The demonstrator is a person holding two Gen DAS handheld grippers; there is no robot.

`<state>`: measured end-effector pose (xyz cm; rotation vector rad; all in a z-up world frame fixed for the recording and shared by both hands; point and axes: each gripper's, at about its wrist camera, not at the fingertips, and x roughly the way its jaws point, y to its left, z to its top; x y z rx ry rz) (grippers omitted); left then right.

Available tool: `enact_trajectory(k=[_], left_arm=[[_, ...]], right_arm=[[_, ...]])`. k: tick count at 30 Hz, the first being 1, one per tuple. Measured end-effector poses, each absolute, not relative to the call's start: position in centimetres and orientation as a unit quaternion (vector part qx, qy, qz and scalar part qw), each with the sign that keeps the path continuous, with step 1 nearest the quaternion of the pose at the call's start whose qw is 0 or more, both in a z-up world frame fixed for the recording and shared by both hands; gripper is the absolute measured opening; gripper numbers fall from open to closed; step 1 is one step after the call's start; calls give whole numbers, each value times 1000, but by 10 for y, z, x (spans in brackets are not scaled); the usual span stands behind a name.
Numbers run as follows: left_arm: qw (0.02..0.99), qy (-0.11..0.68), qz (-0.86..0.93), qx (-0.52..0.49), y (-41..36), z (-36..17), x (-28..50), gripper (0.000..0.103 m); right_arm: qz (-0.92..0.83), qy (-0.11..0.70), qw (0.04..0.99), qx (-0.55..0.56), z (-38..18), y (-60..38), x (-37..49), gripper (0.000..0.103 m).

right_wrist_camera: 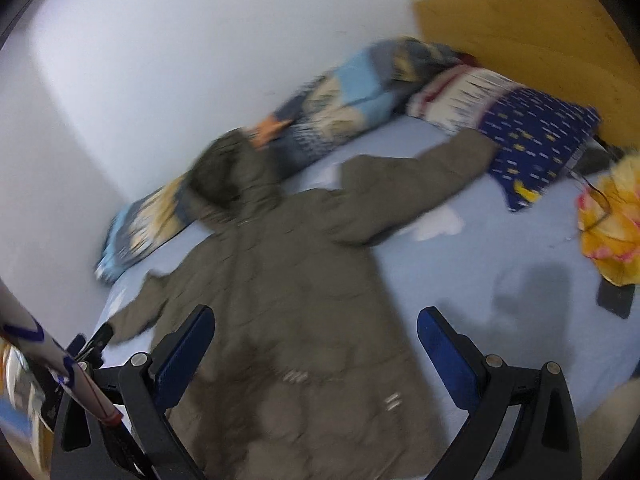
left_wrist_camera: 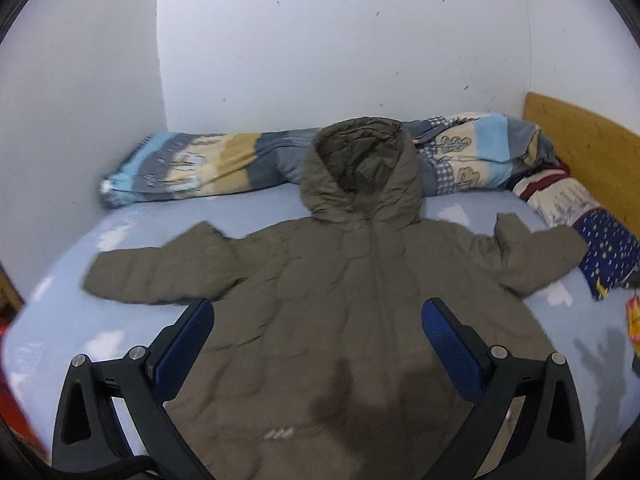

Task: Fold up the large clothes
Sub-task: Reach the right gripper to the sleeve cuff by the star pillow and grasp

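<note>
Olive-green padded hooded jacket point(left_wrist_camera: 340, 300) lies spread flat on the light blue bed sheet with white cloud shapes point(left_wrist_camera: 132, 320), hood pointing away from the left gripper point(left_wrist_camera: 318, 320), both sleeves stretched out to the sides. Left gripper hovers above the jacket's lower body, blue-padded fingers point(left_wrist_camera: 188, 344) wide apart, nothing between them; jacket body fills the space ahead and below. One sleeve runs out ahead-left of it, the other ahead-right, its cuff close to the dark blue star-print pillow point(left_wrist_camera: 608, 256). Beyond the hood, a rolled blue, beige and grey patterned quilt point(left_wrist_camera: 192, 168) lies along the white wall point(left_wrist_camera: 320, 40). Wooden headboard point(left_wrist_camera: 584, 148) far ahead-right.

Right wrist view is motion-blurred. Right gripper point(right_wrist_camera: 314, 328) also spread apart and empty, above the jacket's hem side; jacket point(right_wrist_camera: 288, 280) extends ahead and to the left of it, bare sheet point(right_wrist_camera: 480, 260) under its right finger. Gripper shadow falls on the sheet ahead-right. Far sleeve reaches ahead-right toward the star-print pillow point(right_wrist_camera: 536, 136). Yellow and pink crumpled item point(right_wrist_camera: 612, 220) at far right on the bed, a dark flat object point(right_wrist_camera: 614, 298) just beside it, cannot tell what. White sleeve with blue marks point(right_wrist_camera: 40, 344) of the person at the lower left edge.
</note>
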<state>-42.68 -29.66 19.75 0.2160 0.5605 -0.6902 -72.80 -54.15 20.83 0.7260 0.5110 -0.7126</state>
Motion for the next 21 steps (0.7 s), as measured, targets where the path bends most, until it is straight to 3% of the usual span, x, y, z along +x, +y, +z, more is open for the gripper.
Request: enact_trajectory(k=[6,21], left_arm=[[879,307,-338,140,-327,147,-402,103],[868,341,-326,152,-340,118,-366,103]], right_arm=[[-366,231,813,390,187,-644,-747,103],[-418,197,719,518,93,-881,-758,95]])
